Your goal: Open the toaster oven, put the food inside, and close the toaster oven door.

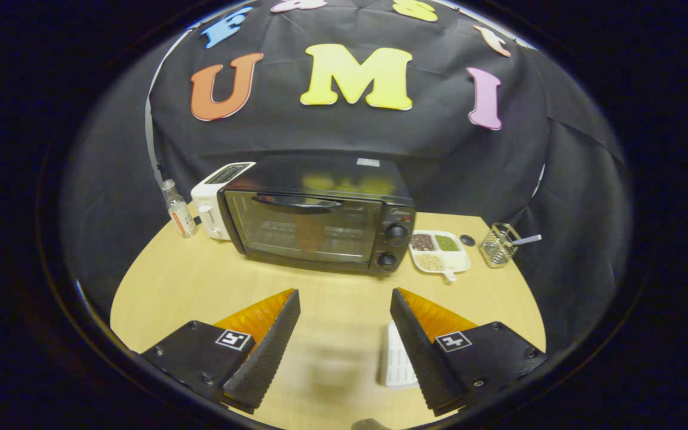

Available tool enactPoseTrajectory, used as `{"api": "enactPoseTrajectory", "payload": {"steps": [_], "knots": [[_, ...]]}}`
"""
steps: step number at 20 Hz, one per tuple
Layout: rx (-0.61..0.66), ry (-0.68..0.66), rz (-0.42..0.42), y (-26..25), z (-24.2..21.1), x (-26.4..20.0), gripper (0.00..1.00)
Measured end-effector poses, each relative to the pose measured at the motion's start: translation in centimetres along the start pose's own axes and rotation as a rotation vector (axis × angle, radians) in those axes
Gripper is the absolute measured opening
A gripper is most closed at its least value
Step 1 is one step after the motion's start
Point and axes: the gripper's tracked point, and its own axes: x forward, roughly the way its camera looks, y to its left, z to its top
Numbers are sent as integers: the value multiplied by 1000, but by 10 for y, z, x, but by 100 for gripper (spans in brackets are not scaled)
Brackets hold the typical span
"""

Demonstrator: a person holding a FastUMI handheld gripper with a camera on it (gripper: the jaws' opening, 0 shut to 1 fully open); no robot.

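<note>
The gripper (344,298) is held level above the counter (200,286), fingers spread wide and empty. The toaster oven (320,218), door closed, is seen beyond them; a white object (395,364) lies beside one finger.

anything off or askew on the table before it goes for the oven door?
Nothing stands out. The toaster oven sits upright with its door shut, the divided dish holds its contents unspilled, and the bottle stands upright. The gripper is open, short of the oven.
</note>
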Motion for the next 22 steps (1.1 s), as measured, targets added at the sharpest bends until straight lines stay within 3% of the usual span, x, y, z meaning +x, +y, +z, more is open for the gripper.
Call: {"api": "enactPoseTrajectory", "payload": {"steps": [4,14,22], "knots": [[11,-66,-16,-45,-5,-40,97],[64,-415,39,-160,67,-190,99],[65,-526,78,-192,81,-241,99]]}}
